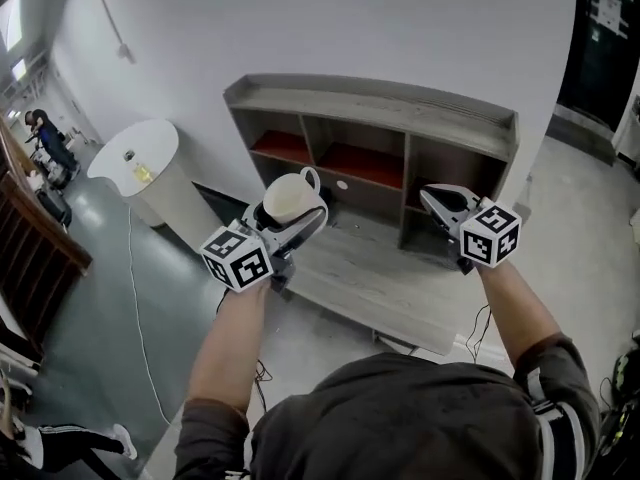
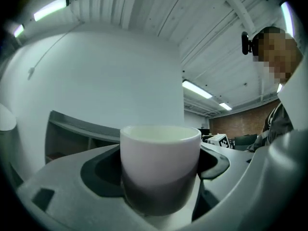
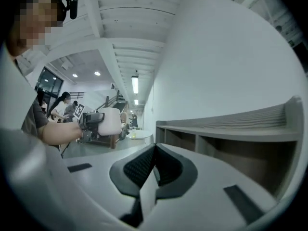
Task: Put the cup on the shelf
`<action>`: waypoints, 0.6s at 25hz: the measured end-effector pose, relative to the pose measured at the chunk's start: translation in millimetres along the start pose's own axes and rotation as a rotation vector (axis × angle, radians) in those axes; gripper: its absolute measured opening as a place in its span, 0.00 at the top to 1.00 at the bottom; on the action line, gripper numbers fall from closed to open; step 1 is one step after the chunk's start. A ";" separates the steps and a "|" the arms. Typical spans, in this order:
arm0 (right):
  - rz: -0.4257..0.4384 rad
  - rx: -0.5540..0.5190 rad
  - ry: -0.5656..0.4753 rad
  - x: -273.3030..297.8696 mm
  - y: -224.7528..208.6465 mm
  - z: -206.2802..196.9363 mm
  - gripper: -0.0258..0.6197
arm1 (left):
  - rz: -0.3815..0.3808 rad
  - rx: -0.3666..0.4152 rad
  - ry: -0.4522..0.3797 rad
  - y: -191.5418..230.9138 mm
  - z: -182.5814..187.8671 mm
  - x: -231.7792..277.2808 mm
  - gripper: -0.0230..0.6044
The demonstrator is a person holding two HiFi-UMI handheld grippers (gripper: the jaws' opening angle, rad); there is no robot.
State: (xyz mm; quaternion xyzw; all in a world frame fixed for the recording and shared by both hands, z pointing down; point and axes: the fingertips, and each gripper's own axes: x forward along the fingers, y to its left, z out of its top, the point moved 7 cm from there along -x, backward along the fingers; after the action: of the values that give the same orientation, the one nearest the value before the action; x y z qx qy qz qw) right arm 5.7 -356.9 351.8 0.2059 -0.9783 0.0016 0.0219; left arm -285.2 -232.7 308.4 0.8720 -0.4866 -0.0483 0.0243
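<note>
1 grey wooden shelf unit [image 1: 370,100] stands ahead. 2 grippers are held level before it, forearms extended. The right gripper [image 1: 436,200] has its jaws pressed together, empty. The left gripper [image 1: 305,223] clamps 1 white ceramic cup [image 1: 288,198], upright.

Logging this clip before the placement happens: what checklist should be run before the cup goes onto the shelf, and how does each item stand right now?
1. Cup gripped by the left gripper: ok, jaws shut on its sides.
2. Cup upright: ok, mouth faces up.
3. Right gripper out of the way: ok, shut, empty, off to the cup's right.
4. Top board of the shelf free: ok, nothing shows on it.
5. Cup's height over the shelf: cannot tell.
</note>
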 end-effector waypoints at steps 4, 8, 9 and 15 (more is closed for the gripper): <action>-0.082 -0.006 -0.005 -42.6 -26.4 2.1 0.97 | -0.117 0.008 -0.001 -15.4 12.2 74.2 0.26; -0.176 -0.002 -0.017 -98.8 -57.0 7.3 0.97 | -0.223 0.020 0.013 -42.8 27.4 159.3 0.26; -0.194 -0.001 -0.019 -110.4 -63.4 7.5 0.97 | -0.240 0.027 0.020 -49.1 30.3 177.6 0.26; -0.277 0.007 -0.035 -164.0 -98.8 1.0 0.97 | -0.283 0.058 0.047 -80.2 40.5 267.2 0.26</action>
State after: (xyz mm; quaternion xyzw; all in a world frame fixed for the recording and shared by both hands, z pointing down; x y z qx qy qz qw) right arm 195.4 -381.3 343.1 0.3391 -0.9408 -0.0017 0.0040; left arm -82.2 -417.8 244.7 0.9332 -0.3590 -0.0165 0.0035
